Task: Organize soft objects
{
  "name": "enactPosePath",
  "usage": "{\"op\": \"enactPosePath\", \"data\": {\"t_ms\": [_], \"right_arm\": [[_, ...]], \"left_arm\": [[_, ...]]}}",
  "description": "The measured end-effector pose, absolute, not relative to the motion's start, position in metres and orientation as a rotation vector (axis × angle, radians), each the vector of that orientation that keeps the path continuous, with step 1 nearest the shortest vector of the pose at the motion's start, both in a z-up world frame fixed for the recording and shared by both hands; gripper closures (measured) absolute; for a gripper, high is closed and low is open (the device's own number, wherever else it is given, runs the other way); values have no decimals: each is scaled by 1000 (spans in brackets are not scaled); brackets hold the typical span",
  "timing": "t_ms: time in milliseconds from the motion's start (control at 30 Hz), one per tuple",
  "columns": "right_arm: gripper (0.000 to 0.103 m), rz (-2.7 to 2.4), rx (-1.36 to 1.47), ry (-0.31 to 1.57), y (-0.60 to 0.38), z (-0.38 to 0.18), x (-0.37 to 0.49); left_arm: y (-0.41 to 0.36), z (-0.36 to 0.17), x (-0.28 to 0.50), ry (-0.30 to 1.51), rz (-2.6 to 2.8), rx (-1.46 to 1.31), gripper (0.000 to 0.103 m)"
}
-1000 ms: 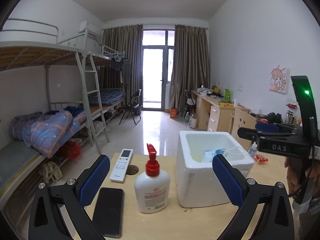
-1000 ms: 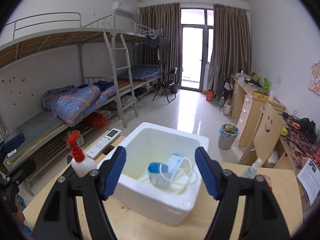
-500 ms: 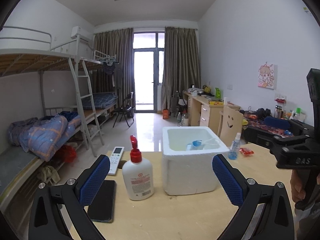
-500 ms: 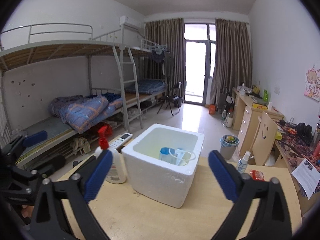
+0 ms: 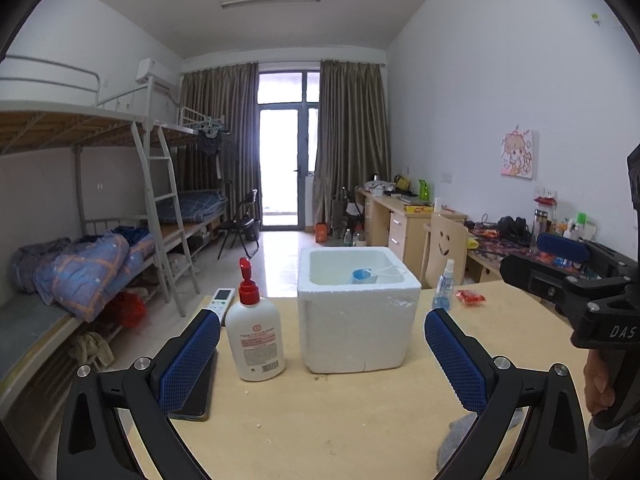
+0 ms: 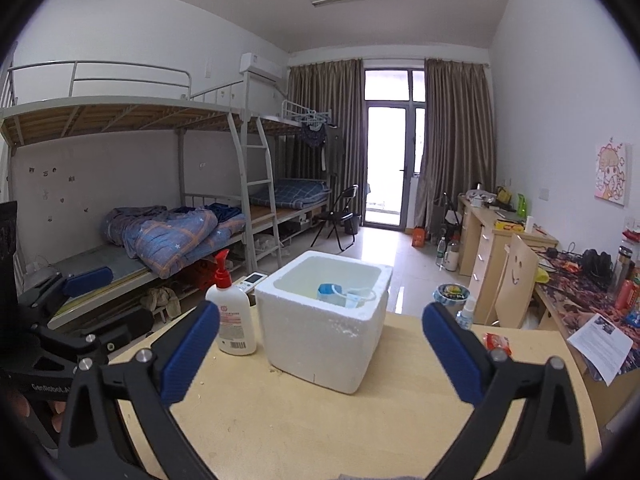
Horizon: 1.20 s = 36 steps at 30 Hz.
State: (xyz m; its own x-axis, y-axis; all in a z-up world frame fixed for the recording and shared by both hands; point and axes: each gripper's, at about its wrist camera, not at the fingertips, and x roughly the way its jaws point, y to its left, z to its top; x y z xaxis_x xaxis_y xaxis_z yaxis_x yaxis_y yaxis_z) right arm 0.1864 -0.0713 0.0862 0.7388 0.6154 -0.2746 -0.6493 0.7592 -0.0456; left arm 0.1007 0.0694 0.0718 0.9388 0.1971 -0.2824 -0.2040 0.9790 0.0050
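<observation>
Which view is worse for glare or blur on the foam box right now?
Left wrist view: the balcony door is blown out, the white foam box sharp. Right wrist view: the same backlight, floor glare beyond the box, no blur. Both bend at the edges.

A dormitory room: metal bunk beds (image 6: 168,184), study desks (image 6: 492,232) and a wooden table (image 6: 320,420).

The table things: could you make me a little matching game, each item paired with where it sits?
Things:
1. face mask
2. lotion bottle
3. small spray bottle
4. black phone

Places:
A. right of the foam box
B. flat at the table's left edge
C. inside the foam box
D. standing just left of the foam box

Pairs: 1-C, 2-D, 3-A, 4-B
</observation>
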Motion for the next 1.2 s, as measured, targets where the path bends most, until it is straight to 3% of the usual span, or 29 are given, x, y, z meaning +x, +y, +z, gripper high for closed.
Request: {"op": "enactPosePath", "data": {"t_ms": [733, 1200], "right_arm": [[1, 688, -124, 185, -105, 39, 150], [1, 672, -105, 234, -120, 5, 143]], "left_arm": [[43, 34, 68, 207, 245, -41, 1], [36, 7, 76, 250, 221, -67, 1]]}}
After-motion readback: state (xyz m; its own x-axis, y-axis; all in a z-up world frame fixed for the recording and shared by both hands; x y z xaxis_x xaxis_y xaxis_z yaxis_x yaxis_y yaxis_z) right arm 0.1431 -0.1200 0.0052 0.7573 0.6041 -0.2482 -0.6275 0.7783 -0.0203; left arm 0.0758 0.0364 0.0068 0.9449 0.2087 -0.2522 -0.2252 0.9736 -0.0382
